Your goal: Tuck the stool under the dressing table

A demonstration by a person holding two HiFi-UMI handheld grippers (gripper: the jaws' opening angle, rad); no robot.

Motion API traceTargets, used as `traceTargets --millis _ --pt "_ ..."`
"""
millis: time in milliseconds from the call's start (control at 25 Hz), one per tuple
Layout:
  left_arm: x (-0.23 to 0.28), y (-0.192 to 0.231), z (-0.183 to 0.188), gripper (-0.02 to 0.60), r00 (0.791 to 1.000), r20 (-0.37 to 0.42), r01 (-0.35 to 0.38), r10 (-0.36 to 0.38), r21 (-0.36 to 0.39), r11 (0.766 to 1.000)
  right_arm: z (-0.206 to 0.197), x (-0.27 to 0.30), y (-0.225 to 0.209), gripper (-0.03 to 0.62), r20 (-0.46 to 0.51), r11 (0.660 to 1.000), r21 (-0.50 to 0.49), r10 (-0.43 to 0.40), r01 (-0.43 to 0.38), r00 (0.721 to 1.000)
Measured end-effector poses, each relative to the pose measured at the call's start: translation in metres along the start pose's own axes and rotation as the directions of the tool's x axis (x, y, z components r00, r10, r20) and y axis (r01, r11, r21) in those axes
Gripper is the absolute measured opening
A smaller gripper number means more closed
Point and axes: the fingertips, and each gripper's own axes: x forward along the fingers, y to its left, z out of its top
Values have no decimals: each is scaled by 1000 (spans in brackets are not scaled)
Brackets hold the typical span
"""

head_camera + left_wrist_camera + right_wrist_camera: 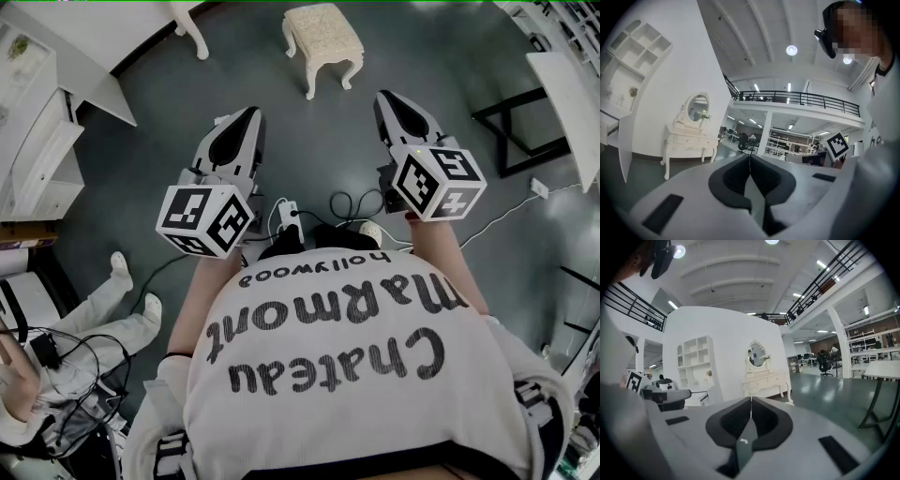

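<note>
Grey floor stretches ahead of me in a tall white hall. By my count: two tongs, two marker cubes, one stool, one dressing table.

My left tongs (249,114) are closed all the way, the dark pads pressed flat together with nothing between them. My right tongs (387,97) are the same, pads meeting in a thin line and gripping nothing. Neither touches anything. Each carries its marker cube, one on the left (204,218) and one on the right (439,180), close to my body.

On the floor just below my hands lie a white power strip (286,214) and loose dark cables (352,202).

Further out, the cream stool (323,42) stands upright on its curved legs in open floor, well apart from both tongs and roughly between their lines. It is not under the dressing table (689,139), which stands against the white wall with its oval mirror (697,107) on top.

White cubby shelving (696,363) sits beside that wall. A black-framed table (525,117) is off to my right, a seated person (94,323) to my lower left, and a railed mezzanine (797,97) crosses the far end.
</note>
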Motion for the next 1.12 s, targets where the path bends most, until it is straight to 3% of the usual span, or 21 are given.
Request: traceTargets --millis 480,720,1120 --pt "-27 37 7 23 999 6 33 -33 -23 999 -3 8 34 26 -4 999 -25 -45 45 999" --pt "-62 57 15 23 997 -11 80 -81 -20 997 -1 -6 71 26 49 995 29 -100 98 994" --pt "-92 77 -1 23 996 -41 79 -80 -19 997 -23 2 95 26 23 995 38 -89 88 996"
